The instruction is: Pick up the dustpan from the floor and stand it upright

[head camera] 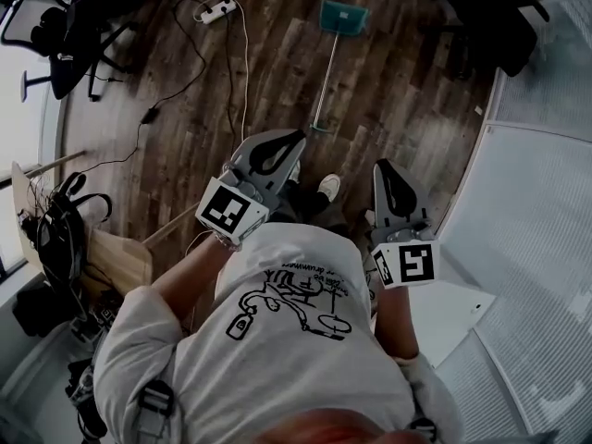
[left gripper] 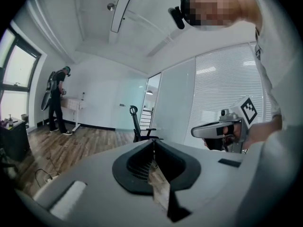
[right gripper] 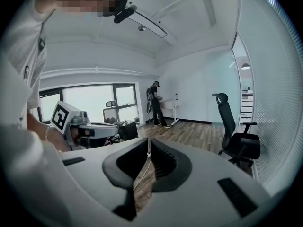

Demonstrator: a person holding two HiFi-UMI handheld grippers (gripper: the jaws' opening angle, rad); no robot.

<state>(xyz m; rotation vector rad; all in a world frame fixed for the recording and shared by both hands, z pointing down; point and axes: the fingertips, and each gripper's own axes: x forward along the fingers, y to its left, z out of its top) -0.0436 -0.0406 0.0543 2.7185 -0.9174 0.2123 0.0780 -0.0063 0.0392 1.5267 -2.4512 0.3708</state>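
I hold my left tongs (head camera: pixel 294 142) and right tongs (head camera: pixel 387 169) closed on nothing. The teal long-handled dustpan (head camera: pixel 343 17) lies flat on the wooden floor (head camera: pixel 398 91) ahead, with a white power strip (head camera: pixel 215 9) to its left.

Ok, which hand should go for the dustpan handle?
Left, probably. In the head view the left tongs sit just short of the dustpan handle's near end; the right tongs are further off to the side. Both are shut and empty.

Wood floor (head camera: pixel 388 91), black office chair (right gripper: pixel 241 145), glass partition (head camera: pixel 546 229), wide window (right gripper: pixel 90 103).
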